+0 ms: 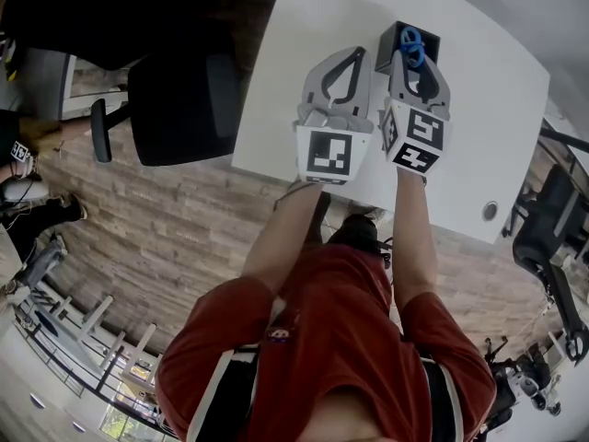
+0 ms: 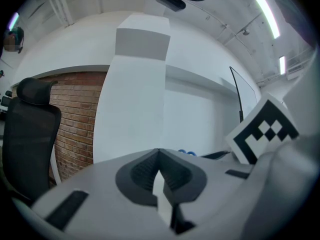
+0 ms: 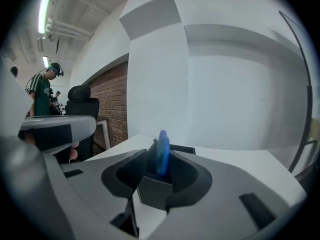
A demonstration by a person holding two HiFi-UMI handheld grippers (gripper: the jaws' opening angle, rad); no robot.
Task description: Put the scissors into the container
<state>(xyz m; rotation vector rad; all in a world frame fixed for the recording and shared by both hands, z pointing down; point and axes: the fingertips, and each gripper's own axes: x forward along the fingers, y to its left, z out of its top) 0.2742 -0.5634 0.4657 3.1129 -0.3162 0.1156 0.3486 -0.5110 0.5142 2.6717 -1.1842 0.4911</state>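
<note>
The scissors [image 1: 411, 44] stand with their blue handles up inside a small dark container [image 1: 394, 37] at the far side of the white table [image 1: 276, 109]. My right gripper [image 1: 416, 63] reaches over the container. In the right gripper view the blue handle [image 3: 162, 151] rises out of the container [image 3: 155, 190] between the jaws of my right gripper [image 3: 159, 158], which stand open with a gap on each side. My left gripper [image 1: 352, 53] hovers just left of the container, shut and empty, its tips meeting [image 2: 159, 153]. The blue handles [image 2: 186, 153] peek just beyond it.
A black office chair [image 1: 175, 99] stands left of the table, over wood-pattern flooring. The table's near edge runs close under both grippers, with a round grommet [image 1: 490, 211] at the right. A person [image 3: 42, 96] stands farther back in the room.
</note>
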